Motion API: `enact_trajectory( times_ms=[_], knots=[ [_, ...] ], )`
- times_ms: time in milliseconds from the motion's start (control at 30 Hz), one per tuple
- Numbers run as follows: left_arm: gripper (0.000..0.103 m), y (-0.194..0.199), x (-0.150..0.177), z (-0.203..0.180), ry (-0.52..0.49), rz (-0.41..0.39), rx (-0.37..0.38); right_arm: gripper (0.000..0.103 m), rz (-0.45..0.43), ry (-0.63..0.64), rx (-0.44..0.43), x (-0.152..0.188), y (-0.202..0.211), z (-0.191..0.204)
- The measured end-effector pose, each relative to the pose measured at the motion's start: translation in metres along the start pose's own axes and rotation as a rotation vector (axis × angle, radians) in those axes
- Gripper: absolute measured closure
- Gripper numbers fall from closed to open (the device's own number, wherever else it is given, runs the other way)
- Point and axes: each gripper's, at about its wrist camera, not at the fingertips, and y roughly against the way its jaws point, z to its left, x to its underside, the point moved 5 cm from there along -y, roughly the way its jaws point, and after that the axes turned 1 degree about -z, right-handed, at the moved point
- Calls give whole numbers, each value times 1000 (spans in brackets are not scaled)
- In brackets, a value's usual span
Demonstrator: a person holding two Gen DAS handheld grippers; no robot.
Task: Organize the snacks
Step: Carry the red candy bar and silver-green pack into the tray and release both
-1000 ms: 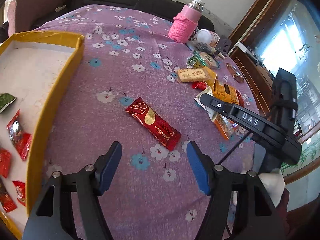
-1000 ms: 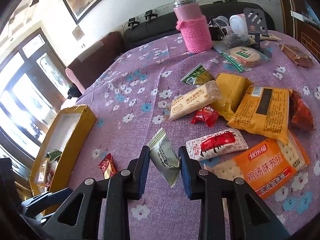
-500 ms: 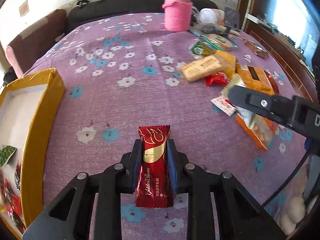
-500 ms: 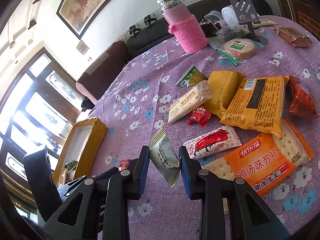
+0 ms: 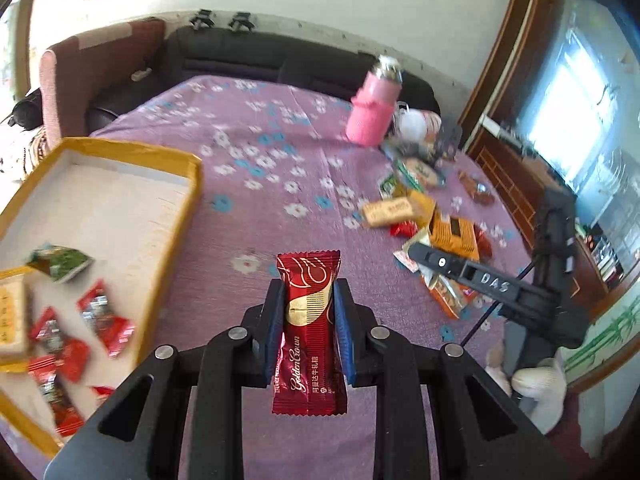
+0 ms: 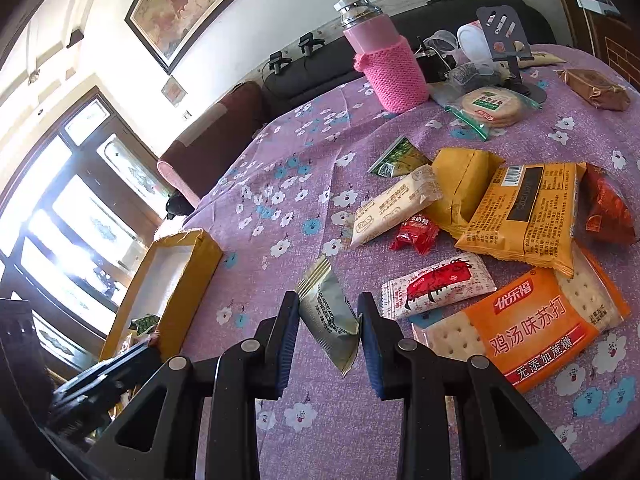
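My left gripper [image 5: 308, 326] is closed on the red Golden Crown bar [image 5: 309, 320]; its pads press both long edges, and the wrapper stands clear of the tabletop [image 5: 280, 168], its far end projecting ahead of the fingertips. The jaws have just been closing, with the bar between them. My right gripper [image 6: 329, 326] is closed on a grey-green sachet [image 6: 328, 312], which hangs tilted between the pads, its lower corner below them.

Risks from here, as I judge them:
- The bar is held across slick film only. A quick swing could let it slide out of the pads.
- The near wall of the yellow box [image 5: 184, 216] lies between my left gripper and the box floor. A low carry could catch the bar's hanging end on that rim.
- The sachet appears to be pinched mainly at its upper part; it may rotate or drop.
- Both grippers work close together, so their paths could cross over the box.

Containers: the yellow box sits to the left of my left gripper, open-topped. It holds a green packet [image 5: 60, 262], several small red candies [image 5: 106, 320] and a pale biscuit pack [image 5: 12, 316] at its left edge. The remaining snacks lie loose, ahead and right of my right gripper, beside a pink bottle [image 6: 390, 68]
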Motion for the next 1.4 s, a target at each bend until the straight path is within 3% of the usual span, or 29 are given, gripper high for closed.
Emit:
enact_trajectory(
  times_ms=[233,333,500,667,867,1000,1233,1400],
  knots=[
    [81,83,-6,54,86,-150,-8,72,-31,81,40,3,6,25],
    [81,121,-10,72,104,-221,-14,73,-59,85,-23,0,34,51],
    [81,188,-28,90,98,-348,6,73,-141,158,-146,-23,104,126],
    [81,259,-62,96,18,-492,-41,73,-215,261,-252,-75,174,217],
    [81,296,-111,115,-37,-559,-147,73,-249,342,-325,-124,212,310],
    [81,259,-113,148,11,-487,-149,73,-166,357,-342,-94,165,319],
    [81,125,-77,219,167,-254,-162,73,136,299,-259,-5,-21,282],
    [81,58,-62,250,217,-120,-208,73,281,311,-160,33,-115,261]
  ],
)
